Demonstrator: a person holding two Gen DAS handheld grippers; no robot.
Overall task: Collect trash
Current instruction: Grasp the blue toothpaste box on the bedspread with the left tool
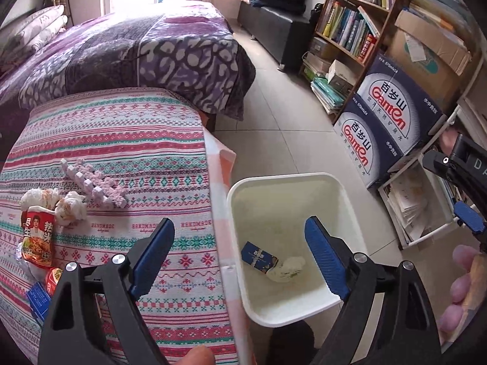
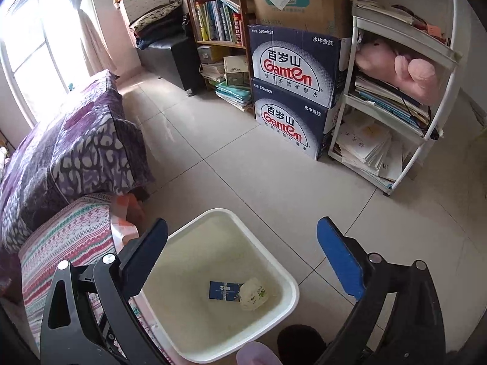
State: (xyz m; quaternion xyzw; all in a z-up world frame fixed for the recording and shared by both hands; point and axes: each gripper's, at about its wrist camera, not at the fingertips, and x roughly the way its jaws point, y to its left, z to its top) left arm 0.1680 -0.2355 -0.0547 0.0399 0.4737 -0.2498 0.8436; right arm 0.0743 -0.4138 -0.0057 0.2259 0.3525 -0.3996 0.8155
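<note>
The left gripper hung with its jaws spread wide and nothing between them, part over the white bin and part over the cloth-covered table just beside the bin. The right gripper was likewise released and empty, above the bin's mouth. In the bin lay a blue carton touching a crumpled white wad, so some trash was already collected. The rest lay on the table, on the side away from the bin: two crumpled tissues, a red noodle packet, a pink-white foam strip and, at the near edge, a small blue pack by a red one. The step in hand was judged to be a return to the table for the next piece. It would be done well by keeping the jaws wide, centring on one item apart from its neighbours, and closing gently; tissue and foam looked light and crushable, the glossy packet likely to slip.
</note>
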